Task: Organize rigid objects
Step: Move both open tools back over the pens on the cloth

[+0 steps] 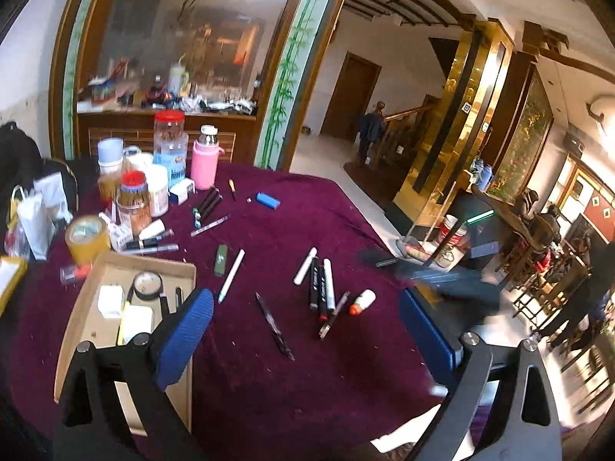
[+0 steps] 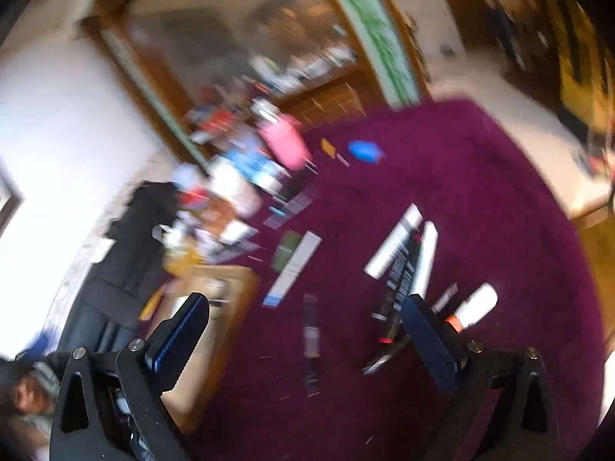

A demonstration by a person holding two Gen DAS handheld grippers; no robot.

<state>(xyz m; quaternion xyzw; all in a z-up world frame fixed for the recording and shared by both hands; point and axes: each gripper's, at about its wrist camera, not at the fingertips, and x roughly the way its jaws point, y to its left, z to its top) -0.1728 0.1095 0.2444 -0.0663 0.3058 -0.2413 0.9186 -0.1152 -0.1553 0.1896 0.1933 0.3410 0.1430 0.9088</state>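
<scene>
Both tongs empty: left gripper (image 1: pixel 305 330) spread wide above the cloth, nothing between its blue pads; right gripper (image 2: pixel 305 330) likewise wide, nothing held, its view smeared by blur.

Cardboard tray (image 1: pixel 82 303) at the table's left edge holds a few pieces already: a roll of black tape (image 1: pixel 148 286), white blocks, a dark pen at its right wall. Judged partly filled.

Left loose on the purple cloth (image 1: pixel 269 384): black pen (image 1: pixel 275 326) nearest, white pen (image 1: pixel 231 276), cluster of markers (image 1: pixel 321 284), small white bottle with orange cap (image 1: pixel 362 301), green case (image 1: pixel 220 260), blue lighter (image 1: pixel 268 200) farther off. Most sorting remains.

Jars, pink flask (image 1: pixel 205 159) and yellow tape roll (image 1: pixel 86 238) crowd the far left.
</scene>
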